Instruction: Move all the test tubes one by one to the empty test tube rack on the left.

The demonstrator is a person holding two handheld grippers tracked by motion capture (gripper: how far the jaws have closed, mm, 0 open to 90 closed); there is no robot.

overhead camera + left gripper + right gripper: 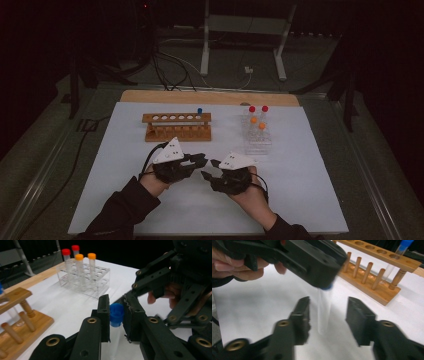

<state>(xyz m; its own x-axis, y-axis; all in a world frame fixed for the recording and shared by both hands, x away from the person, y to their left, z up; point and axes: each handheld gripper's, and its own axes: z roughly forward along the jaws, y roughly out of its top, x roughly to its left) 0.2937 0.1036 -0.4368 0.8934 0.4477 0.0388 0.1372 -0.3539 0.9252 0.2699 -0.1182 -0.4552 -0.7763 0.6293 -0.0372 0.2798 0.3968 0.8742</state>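
One blue-capped tube (116,315) sits pinched at its cap between the jaws of the left gripper (117,315), held at table centre, about 6 o'clock of the wooden rack (177,126). Right gripper (328,315) stands spread around the tube's clear body, not touching it; a handover looks about to happen, not yet made. Judging by the layout, tubes are moving between racks, work barely started. Count: one blue-capped tube in the wooden rack (199,112), at its 3 o'clock end; two red-capped (66,252) and two orange-capped tubes (79,257) in the clear rack (100,287).
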